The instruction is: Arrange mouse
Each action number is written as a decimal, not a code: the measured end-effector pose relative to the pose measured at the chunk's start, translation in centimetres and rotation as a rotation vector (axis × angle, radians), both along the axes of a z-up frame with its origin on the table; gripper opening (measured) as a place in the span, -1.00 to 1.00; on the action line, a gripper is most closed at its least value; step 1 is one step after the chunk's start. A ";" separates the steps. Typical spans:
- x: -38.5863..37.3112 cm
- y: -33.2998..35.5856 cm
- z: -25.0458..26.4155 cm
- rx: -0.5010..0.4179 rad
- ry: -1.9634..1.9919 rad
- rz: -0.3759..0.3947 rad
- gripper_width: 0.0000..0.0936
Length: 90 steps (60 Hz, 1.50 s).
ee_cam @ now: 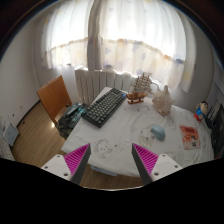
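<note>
Looking down from high up, the fingers (112, 160) are spread wide apart and hold nothing. Going from left to right, an orange chair (53, 96) stands beside the white table (120, 135). A dark keyboard (105, 106) lies on the table next, slanting away from the fingers. Past it sits a little wooden rack (141, 88), then a white toy shape (163, 97). A small pale round thing (157, 131) lies nearer, just ahead of the right finger; it may be the mouse, but I cannot tell for sure, and its long side is too small to see. An orange-red packet (188, 135) lies farther right. I think the fingers must drop down and go forward, a bit right, to reach it.
</note>
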<state>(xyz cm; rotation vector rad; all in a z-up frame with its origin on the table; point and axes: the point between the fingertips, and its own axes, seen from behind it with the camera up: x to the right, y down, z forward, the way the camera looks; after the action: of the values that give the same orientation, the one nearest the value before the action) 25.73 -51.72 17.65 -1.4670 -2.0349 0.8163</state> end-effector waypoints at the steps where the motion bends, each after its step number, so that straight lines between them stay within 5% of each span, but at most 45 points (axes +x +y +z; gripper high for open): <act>1: 0.0 0.1 0.0 0.000 0.000 0.000 0.83; 33: -2.9 18.0 -3.9 0.034 0.021 -0.327 0.83; 90: -21.9 24.1 -17.9 -0.007 0.127 -0.308 0.83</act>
<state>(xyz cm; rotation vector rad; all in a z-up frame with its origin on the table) 3.81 -27.66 -0.27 -1.6362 -1.6609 0.7666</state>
